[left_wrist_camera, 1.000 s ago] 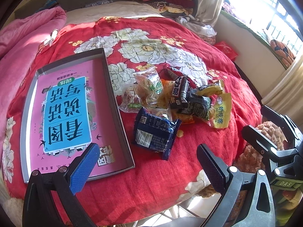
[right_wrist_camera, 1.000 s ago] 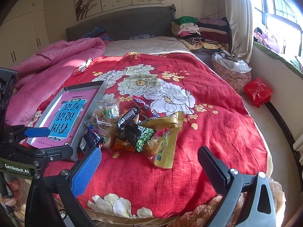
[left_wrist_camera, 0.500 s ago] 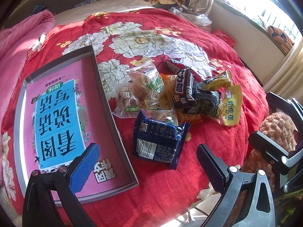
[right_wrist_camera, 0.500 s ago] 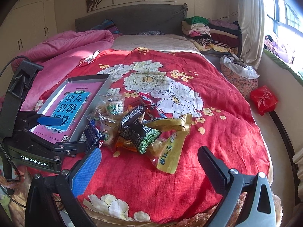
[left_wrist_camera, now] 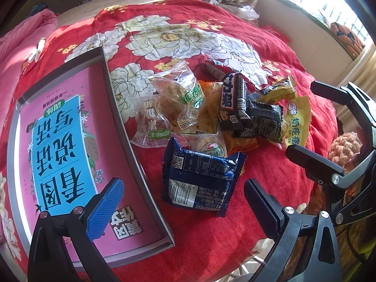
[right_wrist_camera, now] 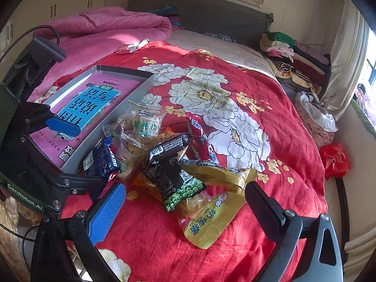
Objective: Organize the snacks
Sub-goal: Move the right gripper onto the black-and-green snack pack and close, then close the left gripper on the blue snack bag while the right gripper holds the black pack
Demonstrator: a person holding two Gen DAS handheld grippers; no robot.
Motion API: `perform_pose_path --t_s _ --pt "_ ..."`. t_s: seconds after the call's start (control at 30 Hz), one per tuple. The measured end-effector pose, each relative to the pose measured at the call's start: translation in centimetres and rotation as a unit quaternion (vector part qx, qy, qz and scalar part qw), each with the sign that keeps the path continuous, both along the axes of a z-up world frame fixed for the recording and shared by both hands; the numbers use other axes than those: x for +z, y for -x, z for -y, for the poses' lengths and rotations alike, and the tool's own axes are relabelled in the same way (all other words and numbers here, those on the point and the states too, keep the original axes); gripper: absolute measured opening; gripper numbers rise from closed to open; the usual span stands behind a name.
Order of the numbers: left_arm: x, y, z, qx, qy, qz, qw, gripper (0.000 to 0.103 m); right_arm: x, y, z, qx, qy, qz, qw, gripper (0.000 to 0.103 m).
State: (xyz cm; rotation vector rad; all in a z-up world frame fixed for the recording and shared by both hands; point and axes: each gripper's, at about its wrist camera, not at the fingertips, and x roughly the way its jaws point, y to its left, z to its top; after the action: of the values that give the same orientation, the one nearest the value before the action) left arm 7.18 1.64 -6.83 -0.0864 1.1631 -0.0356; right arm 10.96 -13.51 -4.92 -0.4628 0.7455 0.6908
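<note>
My left gripper [left_wrist_camera: 183, 199] is spread wide and holds nothing, hanging just short of the dark blue snack packet [left_wrist_camera: 202, 178], which lies flat on the red floral bedspread [left_wrist_camera: 270, 171] at the near edge of the snack pile. My right gripper [right_wrist_camera: 185, 204] is equally wide apart and empty, poised over the yellow milk-candy bag [right_wrist_camera: 209, 223] and the black green-pea packet [right_wrist_camera: 178, 183].

The whole pile sits loose on the cover just right of the grey shallow box [left_wrist_camera: 122, 127] with the pink and blue printed sheet inside; nothing is in the box yet, so I judge the sorting barely begun.

The risks I see: the blue packet is thin and slippery, and on soft bedding my fingers may press it down rather than pinch it, or catch the fabric with it. The round pastry [left_wrist_camera: 211, 144] touches its far edge and could get dragged along. The two grippers are near each other, so reaching across could knock them together.

Farther on, clear-wrapped cakes [left_wrist_camera: 178, 96] and a black chocolate bar [left_wrist_camera: 232, 98] overlap, so lifting one may shift others. Beyond lie a pink quilt [right_wrist_camera: 105, 30] and folded clothes [right_wrist_camera: 293, 49], well apart.
</note>
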Motion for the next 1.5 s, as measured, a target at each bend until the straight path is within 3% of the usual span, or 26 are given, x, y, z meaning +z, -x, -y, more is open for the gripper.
perform_pose_path --t_s 0.3,0.7,1.17,1.23,1.43,1.5 --pt "-1.5 -0.5 -0.2 0.005 0.012 -0.007 0.9999 0.101 -1.2 -2.0 -0.5 0.027 -0.009 -0.027 0.999 0.102" --pt "-1.9 -0.5 -0.8 0.005 0.042 0.008 0.9991 0.096 -3.3 -2.8 -2.3 0.067 0.034 -0.022 0.997 0.068" --pt "-1.7 -0.2 -1.8 0.023 0.064 0.025 0.9974 0.080 -3.9 -0.2 -3.2 0.101 0.072 0.038 0.992 0.055" --pt "-1.6 -0.2 -2.2 0.033 0.074 0.027 0.9963 0.077 -3.9 -0.3 -3.3 0.107 0.068 0.030 0.991 0.038" --pt "-1.5 0.1 -3.0 0.047 0.088 0.031 0.9945 0.067 -3.2 -0.7 -2.6 0.104 0.038 0.008 0.994 0.034" --pt "-1.5 0.1 -3.1 0.048 0.092 0.032 0.9941 0.067 -2.8 -0.9 -2.1 0.099 0.020 -0.002 0.995 0.026"
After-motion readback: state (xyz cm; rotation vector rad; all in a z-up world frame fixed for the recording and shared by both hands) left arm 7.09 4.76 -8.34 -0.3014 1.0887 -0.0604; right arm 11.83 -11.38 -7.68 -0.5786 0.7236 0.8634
